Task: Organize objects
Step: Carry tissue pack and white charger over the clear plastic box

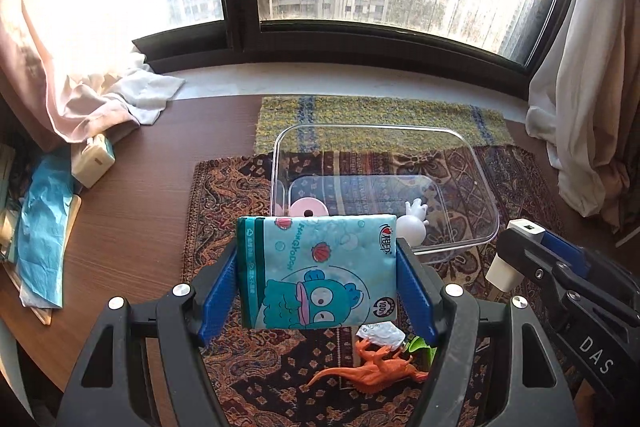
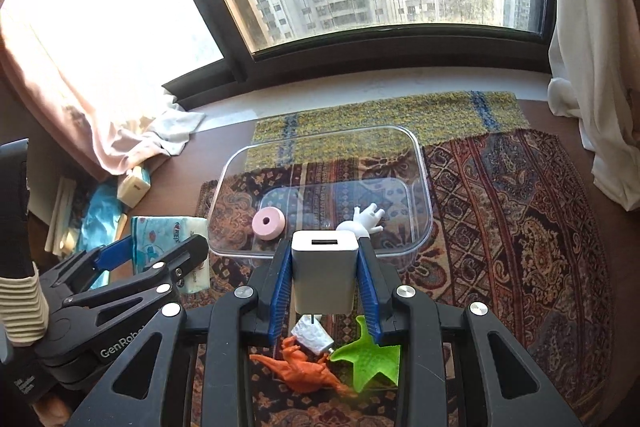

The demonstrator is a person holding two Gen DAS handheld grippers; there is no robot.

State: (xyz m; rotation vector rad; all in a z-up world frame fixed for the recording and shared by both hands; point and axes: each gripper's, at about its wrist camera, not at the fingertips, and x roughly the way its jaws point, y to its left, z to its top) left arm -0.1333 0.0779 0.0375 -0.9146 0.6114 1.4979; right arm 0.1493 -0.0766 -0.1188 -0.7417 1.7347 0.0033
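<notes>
My left gripper (image 1: 316, 271) is shut on a teal cartoon tissue pack (image 1: 316, 267), held just short of the near rim of a clear plastic bin (image 1: 480, 167). My right gripper (image 2: 323, 279) is shut on a white USB charger block (image 2: 323, 271), also at the bin's (image 2: 422, 163) near edge. Inside the bin lie a pink ring (image 2: 268, 223) and a white hand-shaped toy (image 2: 364, 219). On the rug below the grippers lie an orange dinosaur (image 2: 304, 367), a green leaf (image 2: 368, 359) and a small silver packet (image 2: 312, 337).
A patterned rug (image 2: 520, 227) and a yellow-green woven mat (image 2: 380, 115) cover the wooden table (image 1: 132, 211). At the left are a small box (image 1: 92, 159), blue paper (image 1: 40, 227) and bunched curtain cloth (image 1: 100, 99). A window sill runs behind.
</notes>
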